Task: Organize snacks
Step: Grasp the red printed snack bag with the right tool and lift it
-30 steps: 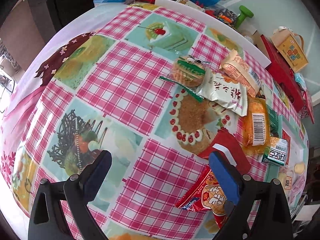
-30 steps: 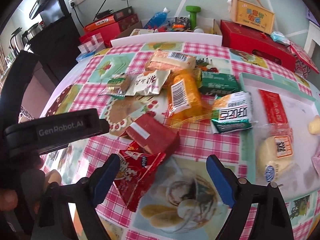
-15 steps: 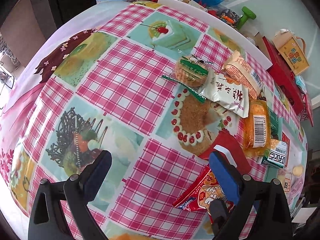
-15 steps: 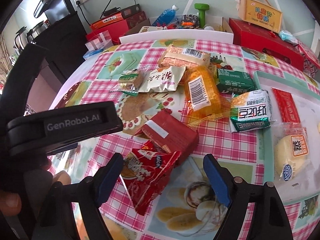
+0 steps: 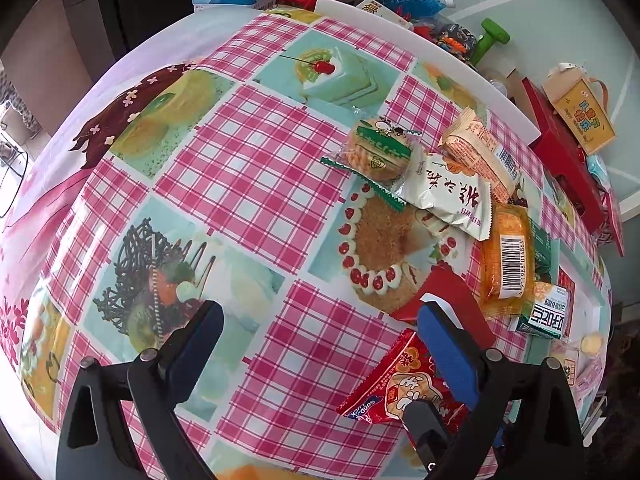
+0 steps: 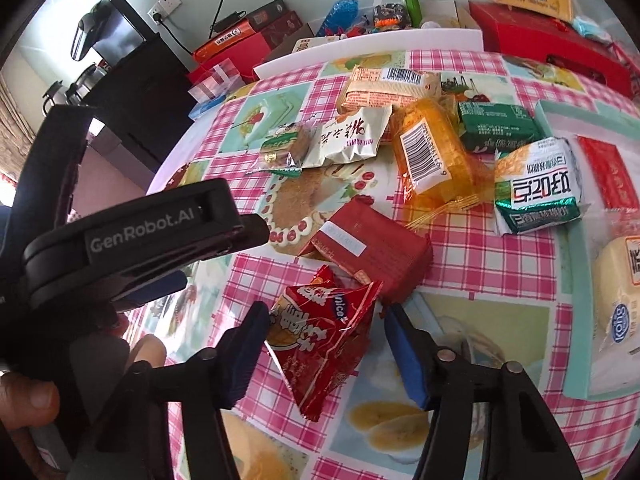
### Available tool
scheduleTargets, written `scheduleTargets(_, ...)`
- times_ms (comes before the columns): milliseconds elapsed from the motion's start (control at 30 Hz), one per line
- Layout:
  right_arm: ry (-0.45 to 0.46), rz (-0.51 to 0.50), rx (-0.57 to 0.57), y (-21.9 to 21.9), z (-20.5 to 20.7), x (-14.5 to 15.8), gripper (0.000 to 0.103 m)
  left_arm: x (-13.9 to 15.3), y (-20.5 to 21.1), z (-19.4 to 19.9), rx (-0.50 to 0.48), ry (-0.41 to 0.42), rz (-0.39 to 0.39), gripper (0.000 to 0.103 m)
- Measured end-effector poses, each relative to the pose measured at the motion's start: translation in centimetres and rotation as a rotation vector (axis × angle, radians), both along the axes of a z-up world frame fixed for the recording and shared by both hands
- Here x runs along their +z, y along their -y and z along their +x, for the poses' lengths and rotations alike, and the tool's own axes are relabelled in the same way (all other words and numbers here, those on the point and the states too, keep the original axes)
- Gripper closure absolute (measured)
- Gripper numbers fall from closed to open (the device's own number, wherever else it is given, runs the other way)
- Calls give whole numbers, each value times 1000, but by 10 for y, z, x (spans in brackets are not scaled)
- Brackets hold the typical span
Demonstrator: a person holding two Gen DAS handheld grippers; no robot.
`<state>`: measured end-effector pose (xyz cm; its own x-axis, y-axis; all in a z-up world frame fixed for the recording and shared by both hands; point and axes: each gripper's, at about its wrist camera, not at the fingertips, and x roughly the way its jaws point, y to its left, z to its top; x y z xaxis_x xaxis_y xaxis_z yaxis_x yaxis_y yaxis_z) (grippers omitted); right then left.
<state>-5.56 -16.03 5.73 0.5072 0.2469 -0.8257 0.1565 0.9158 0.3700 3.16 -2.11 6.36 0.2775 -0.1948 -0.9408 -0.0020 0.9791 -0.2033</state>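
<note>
Right gripper jaws just closing around red snack packet on checked tablecloth; left pad apparently touches, right pad stands clear. Left gripper jaws wide apart, empty.

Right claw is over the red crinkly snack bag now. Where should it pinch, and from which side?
Pinch the red snack bag across its puffed middle, coming down from above. It lies flat and loose between the right claw fingers, which have just been closing around it. Its far corner touches the red box, so stay on the near half.
</note>
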Motion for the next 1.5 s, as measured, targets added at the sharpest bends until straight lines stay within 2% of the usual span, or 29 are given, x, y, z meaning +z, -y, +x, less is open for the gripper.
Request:
scheduleTargets(67,-2,34,2,1,0,-1,49,1,0,0,-1,0,-4,5)
scheduleTargets(200,5,54,-12,6,-3,0,62,3,1,0,-3,0,-15,5)
scheduleTargets(500,13,27,-25,18,-8,6,83,4,7,-1,-23,6,-16,5)
scheduleTargets(633,-12,-47,-75,32,-10,5,83,4,11,-2,-26,0,-10,5)
scheduleTargets(833,-8,-1,-135,58,-18,6,83,4,13,-2,-27,1,-7,5)
scheduleTargets(867,1,9,-131,58,-19,8,82,3,13,-2,-24,2,-4,5)
scheduleTargets(933,20,27,-110,53,-18,11,65,3,9,-2,-16,3,0,5)
scheduleTargets(967,22,33,-102,49,-17,11,36,3,8,-1,-11,3,1,5)
scheduleTargets(1000,23,35,-89,44,-17,11,21,3,5,-1,-6,3,-1,5)
scheduleTargets(1200,28,-36,31,14,-15,13,21,4,0,-1,11,5,-15,5)
scheduleTargets(1367,-64,-105,106,-6,-13,-6,21,6,-4,-2,15,5,-20,5)
scheduleTargets(1500,-104,-127,142,-16,-13,-16,21,6,-4,-2,17,3,-22,5)
